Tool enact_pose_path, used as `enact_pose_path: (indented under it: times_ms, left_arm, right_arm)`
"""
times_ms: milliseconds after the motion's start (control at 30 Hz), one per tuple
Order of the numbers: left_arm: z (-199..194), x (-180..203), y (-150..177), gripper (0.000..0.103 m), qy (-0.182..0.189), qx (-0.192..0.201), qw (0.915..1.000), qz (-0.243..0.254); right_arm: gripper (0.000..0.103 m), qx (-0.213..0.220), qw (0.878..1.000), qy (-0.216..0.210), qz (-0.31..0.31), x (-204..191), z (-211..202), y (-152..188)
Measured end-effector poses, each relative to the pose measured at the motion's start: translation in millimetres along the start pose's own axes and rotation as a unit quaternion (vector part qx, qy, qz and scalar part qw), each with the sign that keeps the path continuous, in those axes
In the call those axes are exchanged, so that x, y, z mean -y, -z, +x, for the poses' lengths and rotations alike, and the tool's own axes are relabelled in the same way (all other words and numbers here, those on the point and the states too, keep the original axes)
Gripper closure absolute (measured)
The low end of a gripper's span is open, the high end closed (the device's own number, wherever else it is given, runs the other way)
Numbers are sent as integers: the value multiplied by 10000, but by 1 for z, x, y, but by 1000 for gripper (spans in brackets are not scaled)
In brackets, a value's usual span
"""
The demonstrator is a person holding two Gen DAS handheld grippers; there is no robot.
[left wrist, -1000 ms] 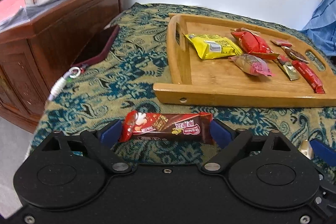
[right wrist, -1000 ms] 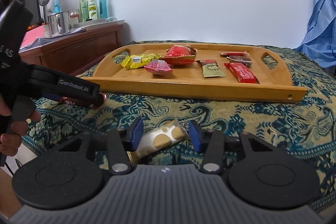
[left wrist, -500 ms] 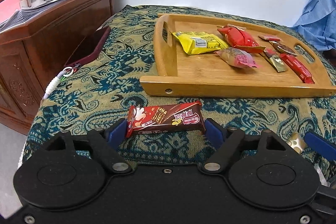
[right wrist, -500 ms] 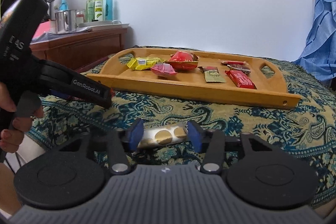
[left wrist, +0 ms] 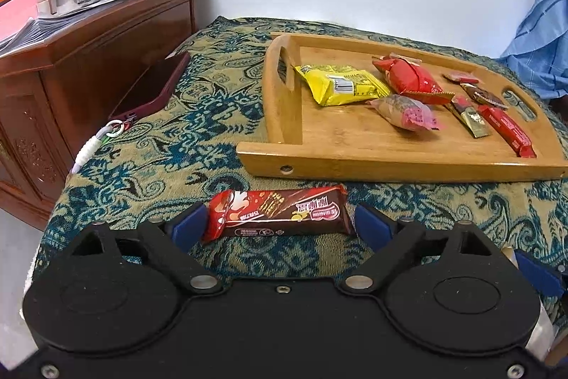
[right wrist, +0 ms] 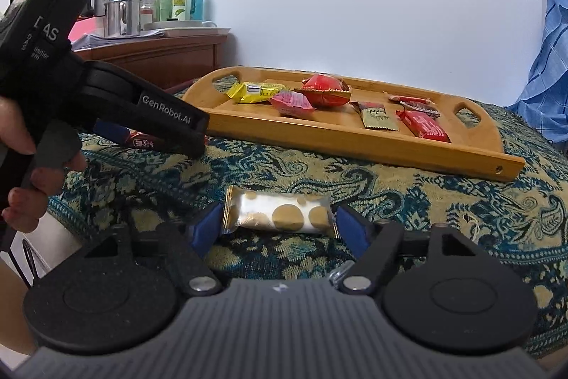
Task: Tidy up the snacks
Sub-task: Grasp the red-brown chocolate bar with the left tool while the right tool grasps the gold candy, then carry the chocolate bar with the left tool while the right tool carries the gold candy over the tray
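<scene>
The left gripper (left wrist: 278, 224), jaws just widened, brackets one brown-red chocolate bar wrapper (left wrist: 277, 213) on the paisley-covered desk (left wrist: 177, 144). The right gripper (right wrist: 278, 226), also just widened, flanks one white gold-dotted packet (right wrist: 280, 213). Beyond, one wooden tray (left wrist: 355, 162) carries seven snacks.

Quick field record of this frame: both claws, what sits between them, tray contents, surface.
left claw: jaws just widened, straddling red-brown wafer bar; right pad clear of it
right claw: jaws just opening around white dotted packet; pads near its ends, contact unclear
both snacks: lying on patterned cloth, outside tray
wooden tray: holds seven wrapped snacks, including yellow packet
</scene>
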State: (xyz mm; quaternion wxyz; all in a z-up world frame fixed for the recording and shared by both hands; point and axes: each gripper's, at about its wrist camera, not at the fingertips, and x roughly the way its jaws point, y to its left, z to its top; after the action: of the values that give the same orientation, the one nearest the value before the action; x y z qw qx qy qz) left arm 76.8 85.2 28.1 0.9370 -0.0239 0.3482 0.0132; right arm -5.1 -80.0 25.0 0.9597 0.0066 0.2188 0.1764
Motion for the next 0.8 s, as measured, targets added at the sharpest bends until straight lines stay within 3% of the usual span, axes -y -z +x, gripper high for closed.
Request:
enact_pose_path:
  times_ms: [133, 300, 400, 567, 800]
  left_arm:
    - [4, 3, 1, 10, -36, 6, 10000, 72]
    - [5, 4, 0, 11, -28, 8, 10000, 46]
    - [4, 5, 1, 18, 8, 8, 10000, 35]
    - [-3, 10, 4, 37, 45, 91, 9999, 139]
    - [-14, 19, 10, 38, 123, 130, 9993, 342]
  right_arm:
    - [39, 48, 10000, -18, -12, 1, -2, 2]
    - [42, 95, 9999, -36, 78, 4, -4, 3]
    - [44, 111, 9999, -36, 108, 5, -6, 3]
    - [45, 152, 9998, 5, 125, 7, -11, 7]
    - [46, 199, 9996, 110, 151, 13, -19, 11]
